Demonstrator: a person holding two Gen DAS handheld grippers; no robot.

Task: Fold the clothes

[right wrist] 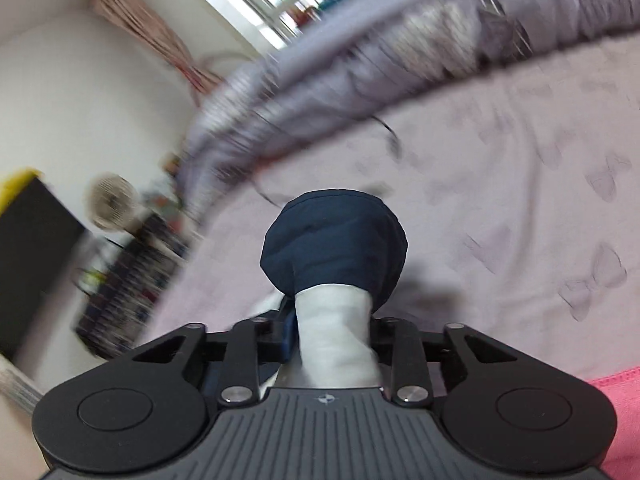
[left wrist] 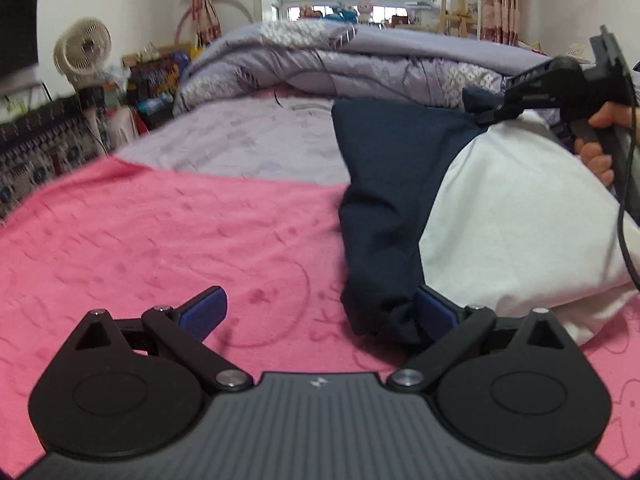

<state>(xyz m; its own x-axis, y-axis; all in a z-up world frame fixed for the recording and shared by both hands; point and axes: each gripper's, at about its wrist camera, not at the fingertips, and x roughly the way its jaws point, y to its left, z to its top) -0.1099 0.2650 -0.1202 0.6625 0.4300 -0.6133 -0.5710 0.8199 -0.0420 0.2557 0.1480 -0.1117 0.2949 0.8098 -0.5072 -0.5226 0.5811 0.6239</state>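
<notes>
A white garment with a navy sleeve (left wrist: 384, 208) lies on the pink blanket (left wrist: 160, 248) at the right of the left wrist view. My left gripper (left wrist: 320, 312) is open low over the blanket; its right finger (left wrist: 434, 312) touches the navy cuff's end. My right gripper (left wrist: 486, 106) shows at the far right, shut on the garment's navy far end and holding it lifted. In the right wrist view the right gripper (right wrist: 332, 332) is shut on white fabric with a navy cuff (right wrist: 336, 240) bulging past the fingers.
A rumpled lavender quilt (left wrist: 340, 68) is heaped across the far side of the bed, with a lavender sheet (left wrist: 240, 148) in front of it. A fan (left wrist: 84, 50) and cluttered boxes stand at the left. A window is behind.
</notes>
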